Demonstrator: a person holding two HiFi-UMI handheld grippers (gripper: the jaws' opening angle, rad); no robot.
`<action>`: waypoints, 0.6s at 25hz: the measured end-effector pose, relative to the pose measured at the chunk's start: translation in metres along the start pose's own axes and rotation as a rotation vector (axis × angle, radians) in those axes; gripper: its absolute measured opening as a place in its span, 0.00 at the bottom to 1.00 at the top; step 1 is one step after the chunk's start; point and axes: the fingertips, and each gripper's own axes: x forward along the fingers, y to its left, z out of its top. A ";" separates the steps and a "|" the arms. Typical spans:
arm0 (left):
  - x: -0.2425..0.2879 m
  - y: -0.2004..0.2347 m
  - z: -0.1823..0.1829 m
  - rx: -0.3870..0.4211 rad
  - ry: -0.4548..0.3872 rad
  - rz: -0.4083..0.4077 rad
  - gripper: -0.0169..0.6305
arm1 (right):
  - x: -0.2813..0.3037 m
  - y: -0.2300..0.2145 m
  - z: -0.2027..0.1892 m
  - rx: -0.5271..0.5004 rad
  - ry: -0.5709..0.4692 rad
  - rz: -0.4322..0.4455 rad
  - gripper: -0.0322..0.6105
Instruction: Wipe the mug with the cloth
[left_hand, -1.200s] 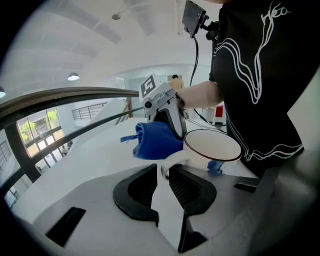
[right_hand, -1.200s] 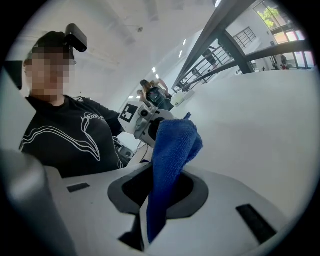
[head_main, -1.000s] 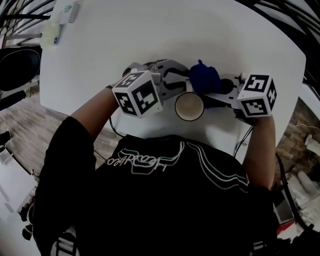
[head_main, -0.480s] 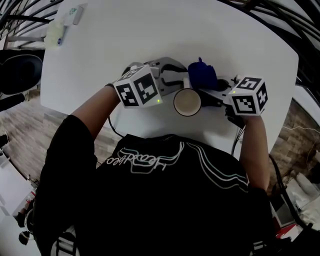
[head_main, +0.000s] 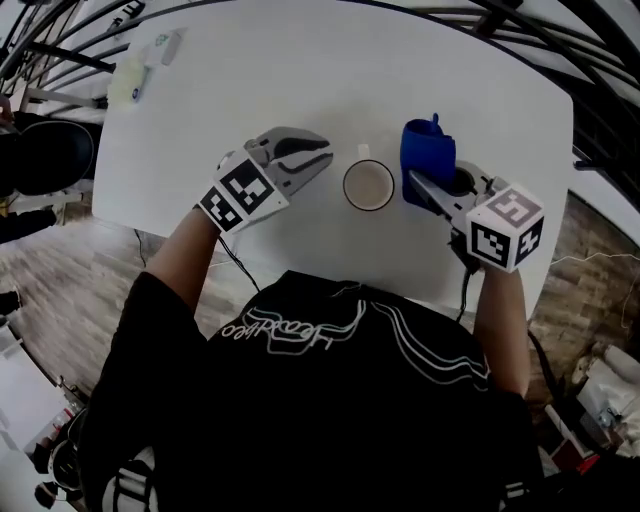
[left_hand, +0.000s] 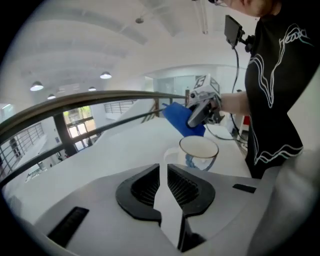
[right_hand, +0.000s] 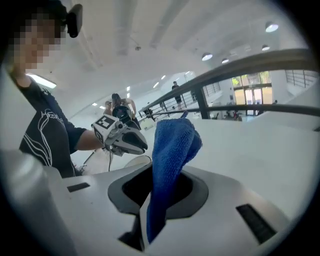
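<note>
Right gripper (head_main: 418, 181), cloth (head_main: 426, 150) between jaws, now apart from mug (head_main: 368, 186), rightward.

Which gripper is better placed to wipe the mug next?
Right: the right gripper is shut on the blue cloth, close beside the mug. The left gripper has just been closing its jaws, with nothing between them.

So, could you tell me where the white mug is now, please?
In the head view, the white ceramic mug stands on the white table, between the left hand-held gripper and the blue cloth.
</note>
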 end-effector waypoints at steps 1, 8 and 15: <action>-0.012 -0.002 0.006 -0.030 -0.035 0.031 0.10 | -0.010 0.011 0.008 -0.012 -0.040 -0.022 0.13; -0.100 -0.082 0.066 -0.200 -0.256 0.034 0.04 | -0.066 0.133 0.034 0.011 -0.290 -0.093 0.13; -0.216 -0.189 0.093 -0.286 -0.426 -0.069 0.04 | -0.081 0.288 0.011 -0.009 -0.398 -0.171 0.13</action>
